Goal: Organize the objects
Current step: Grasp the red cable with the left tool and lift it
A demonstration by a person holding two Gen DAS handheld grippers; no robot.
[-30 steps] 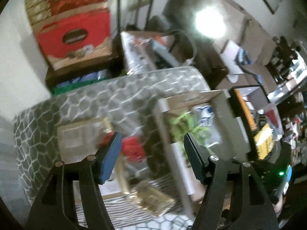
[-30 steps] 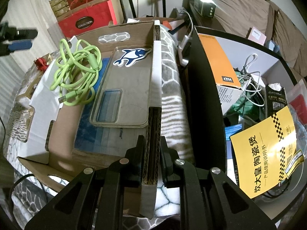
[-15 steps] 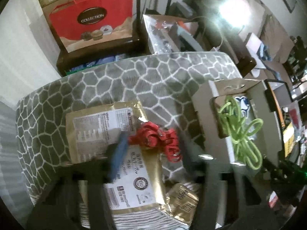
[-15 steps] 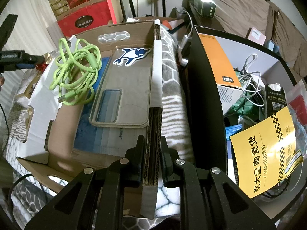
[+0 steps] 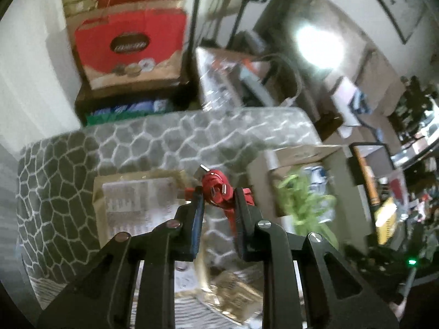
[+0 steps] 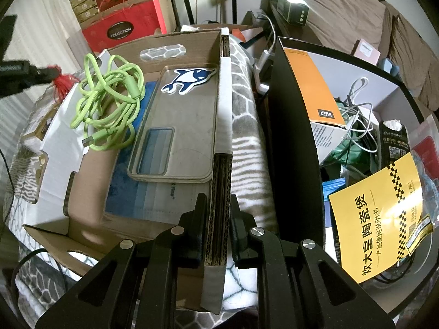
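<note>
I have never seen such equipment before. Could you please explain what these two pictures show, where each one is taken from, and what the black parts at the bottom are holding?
There is no robot here. A person holds one grasping tool in each hand, and each tool carries a wide-angle camera that looks forward along its two fingers, so the black parts are the tools themselves.

The left wrist picture shows the left tool. Its jaws have just been closing and now grip a red cable, above a gold packet on the patterned grey blanket.

The right wrist picture shows the right tool shut on the wall of a cardboard box. Inside lie a green cable and a clear phone case with a dolphin sticker. The left tool shows at its left edge.
</note>
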